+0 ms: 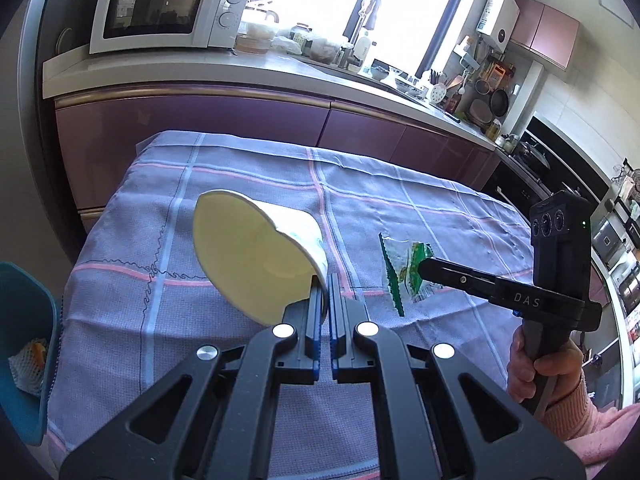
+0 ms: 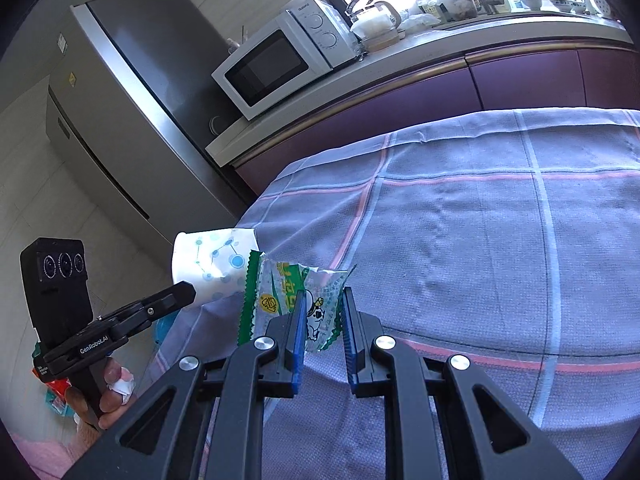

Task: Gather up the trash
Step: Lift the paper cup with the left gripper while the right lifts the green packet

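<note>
A crushed paper cup (image 1: 256, 252) is pinched by its rim in the left gripper (image 1: 325, 280), whose jaws are clamped tight on the thin wall, so that the cup is carried tilted with its empty mouth turned toward the camera. A torn green-and-clear snack wrapper (image 2: 296, 304) is clasped in the right gripper (image 2: 322, 312), the jaws narrowed on the crumpled film; it hangs just beside the cup. Both pieces are held clear above the checked tablecloth (image 1: 400, 208), probably for carrying off together. To the left of the cup, below the table edge, a blue bin (image 1: 24, 344) is seen, with white foam netting (image 1: 28, 364) lying inside. It is judged the likely destination.
</note>
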